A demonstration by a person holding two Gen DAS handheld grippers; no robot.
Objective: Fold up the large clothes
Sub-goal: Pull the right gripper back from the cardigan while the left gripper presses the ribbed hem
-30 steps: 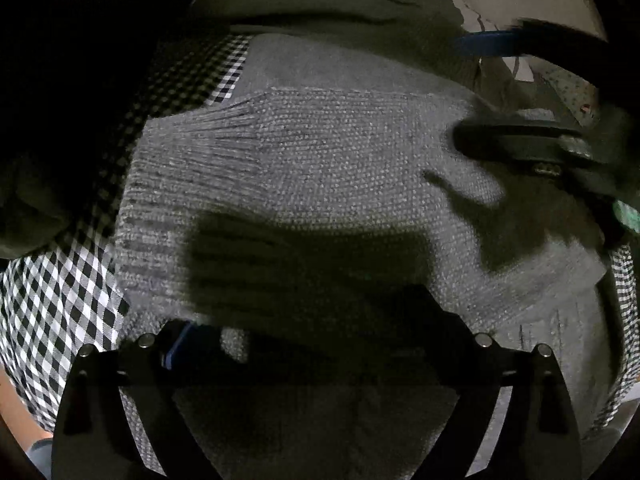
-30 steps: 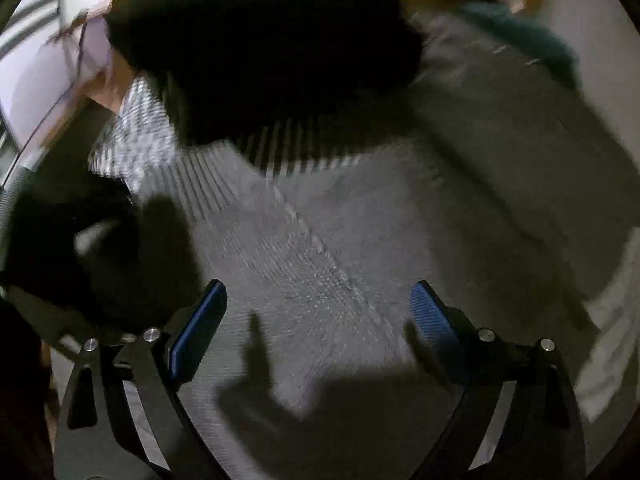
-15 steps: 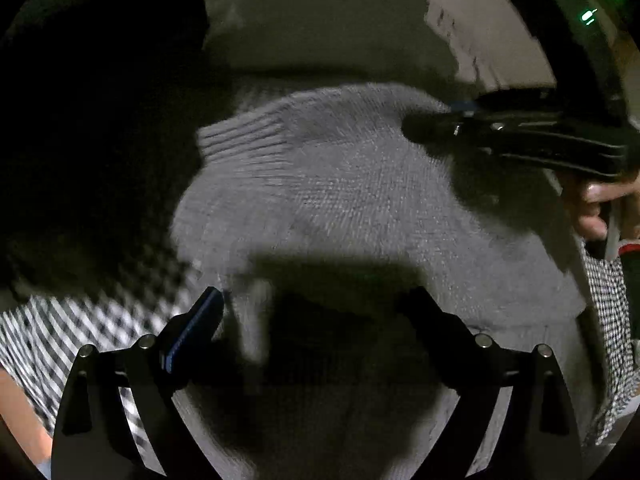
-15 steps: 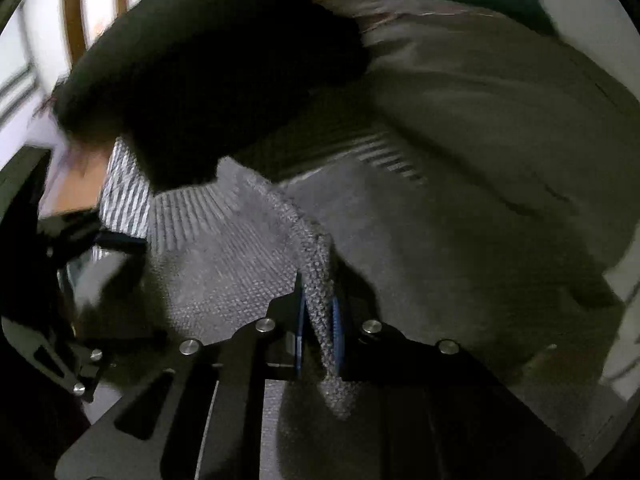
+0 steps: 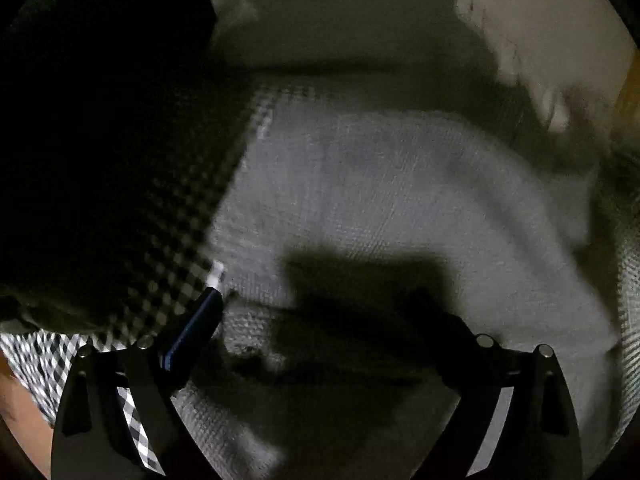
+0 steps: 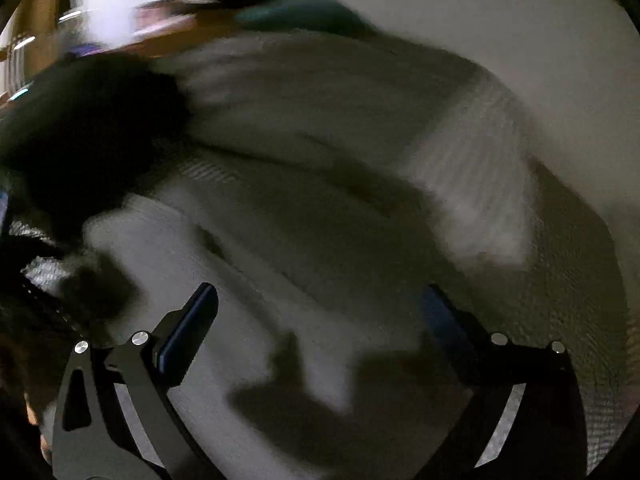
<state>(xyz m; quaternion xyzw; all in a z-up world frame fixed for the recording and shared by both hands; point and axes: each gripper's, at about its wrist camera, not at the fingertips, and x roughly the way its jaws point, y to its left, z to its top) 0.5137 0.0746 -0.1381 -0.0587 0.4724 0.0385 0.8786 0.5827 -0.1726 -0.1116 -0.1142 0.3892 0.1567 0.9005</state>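
Note:
A grey knit sweater (image 5: 380, 184) lies spread under both grippers; it also fills the right wrist view (image 6: 280, 240), where its ribbed band (image 6: 476, 184) shows at the right. My left gripper (image 5: 320, 312) is open just above the sweater, holding nothing. My right gripper (image 6: 320, 308) is open over the sweater, holding nothing. Both views are blurred by motion.
A black-and-white checked cloth (image 5: 48, 360) lies under the sweater at the left. A dark garment (image 5: 100, 100) covers the left side and also shows in the right wrist view (image 6: 88, 136). A teal item (image 6: 300, 12) and wooden furniture sit at the back.
My right gripper, shut on a sweater fold half a second ago, has opened and let it go. The left gripper stayed open and shifted over the sweater.

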